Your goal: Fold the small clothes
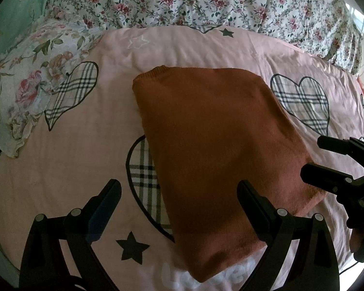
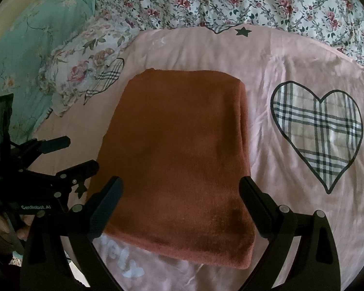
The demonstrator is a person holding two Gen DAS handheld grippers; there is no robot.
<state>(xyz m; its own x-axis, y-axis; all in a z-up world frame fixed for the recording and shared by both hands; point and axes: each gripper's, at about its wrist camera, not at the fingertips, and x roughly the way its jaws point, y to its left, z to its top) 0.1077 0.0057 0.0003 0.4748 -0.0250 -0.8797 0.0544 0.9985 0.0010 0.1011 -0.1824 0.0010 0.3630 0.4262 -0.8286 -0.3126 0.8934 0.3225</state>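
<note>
- A rust-orange knitted garment [image 1: 206, 150] lies folded into a thick rectangle on a pink bedsheet [image 1: 80, 145]; in the left wrist view it fills the centre of the frame and runs down to the lower middle.
- In the right wrist view the same garment [image 2: 177, 155] sits in the centre, its layered folded edge along its right side and a ribbed hem at its upper left corner.
- The left claw [image 1: 179, 194] is spread wide and grips nothing; its right finger [image 1: 254, 206] shows over the garment's lower right part, its left finger over bare sheet at lower left. Whether it touches the cloth cannot be told.
- The right claw [image 2: 180, 194] is also spread wide, empty, with its two fingers framing the garment's near end in the lower middle of the frame.
- Each claw shows in the other's view: the right claw [image 1: 313, 157] at the right edge, just beside the garment's right corner, and the left claw [image 2: 82, 152] at the left edge near the garment's left side.
- The sheet is printed with plaid hearts [image 2: 318, 131] and black stars [image 1: 132, 247]; white lettering peeks out under the garment's near edge.
- A flowered pillow [image 1: 29, 84] lies at the left, a floral quilt [image 1: 206, 0] across the top, and turquoise bedding [image 2: 24, 48] at upper left.
</note>
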